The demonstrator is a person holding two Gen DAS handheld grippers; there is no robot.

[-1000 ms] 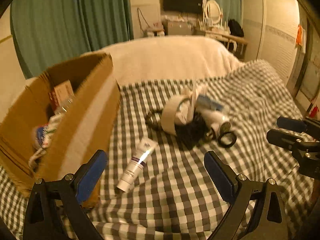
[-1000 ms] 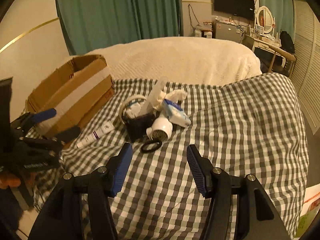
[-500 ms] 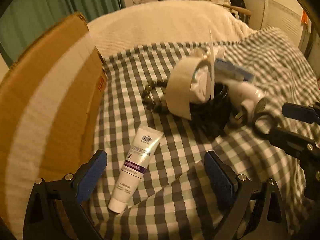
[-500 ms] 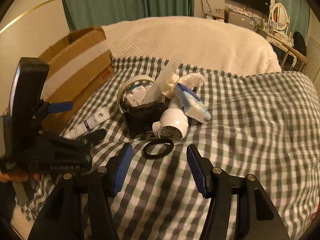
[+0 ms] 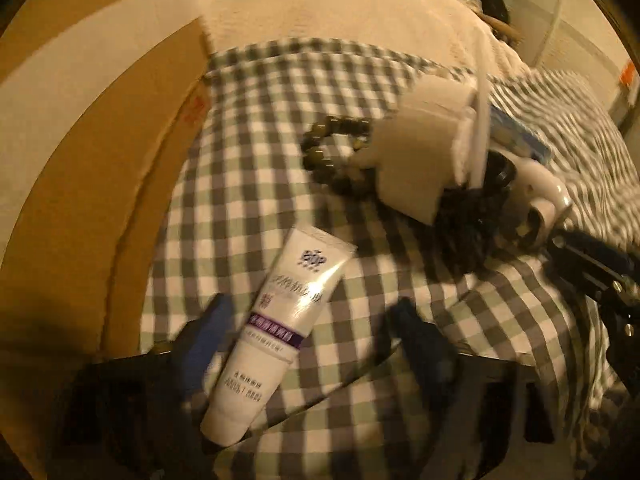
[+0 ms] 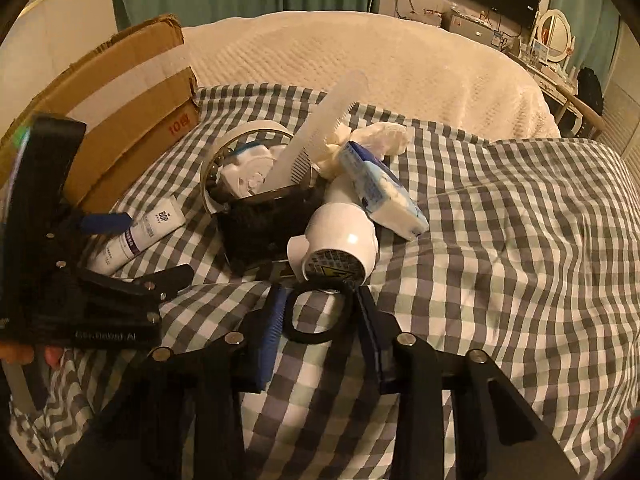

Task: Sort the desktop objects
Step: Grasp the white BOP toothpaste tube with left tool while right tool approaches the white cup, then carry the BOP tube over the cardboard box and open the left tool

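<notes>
I am lowering my left gripper (image 5: 308,332) over the white cream tube (image 5: 280,332), which is lying on the checked cloth (image 5: 248,184) just beside the cardboard box (image 5: 80,160). Its jaws are closing with the tube between them; the blue pads look to be either side of the tube without pressing on it, though that view is blurred.

My right gripper (image 6: 320,320) is straddling the black ring (image 6: 318,312), which is lying flat on the cloth just in front of the white hair dryer (image 6: 340,248). Those jaws are closing too, and the pads are standing at the ring's outer edge; I cannot tell whether they are squeezing it.

Behind the dryer, a black basket (image 6: 264,224) is holding a white comb (image 6: 316,128) standing tilted and some white items. A blue and white tissue pack (image 6: 380,192) is leaning on the dryer. A dark bead bracelet (image 5: 332,156) is lying by the roll of wide tape (image 5: 420,160), against the basket.
</notes>
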